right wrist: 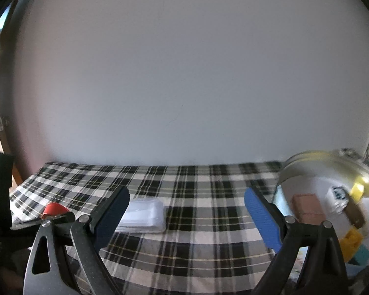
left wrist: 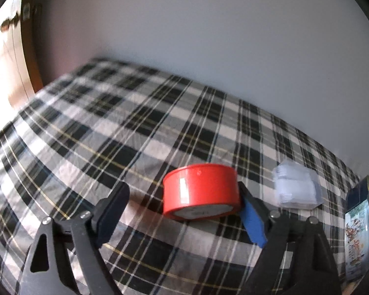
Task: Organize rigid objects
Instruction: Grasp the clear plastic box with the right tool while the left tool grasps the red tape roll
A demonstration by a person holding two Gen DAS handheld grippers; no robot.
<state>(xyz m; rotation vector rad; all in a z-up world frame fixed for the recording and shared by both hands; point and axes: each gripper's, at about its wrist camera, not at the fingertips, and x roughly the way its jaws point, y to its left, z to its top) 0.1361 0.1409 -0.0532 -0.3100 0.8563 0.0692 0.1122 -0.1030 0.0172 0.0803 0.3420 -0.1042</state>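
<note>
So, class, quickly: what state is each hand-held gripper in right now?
Left hand-held gripper: open, red tape roll between its fingers, ungripped.
Right hand-held gripper: open, empty.

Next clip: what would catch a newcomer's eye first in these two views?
The red tape roll stands out first, lying flat on the black-and-white plaid cloth between the open fingers of the left hand-held gripper, close to its blue-padded finger. To its right sits a clear plastic box. In the right wrist view, an open round tin with small items inside fills the right side, beside the open right hand-held gripper.
</note>
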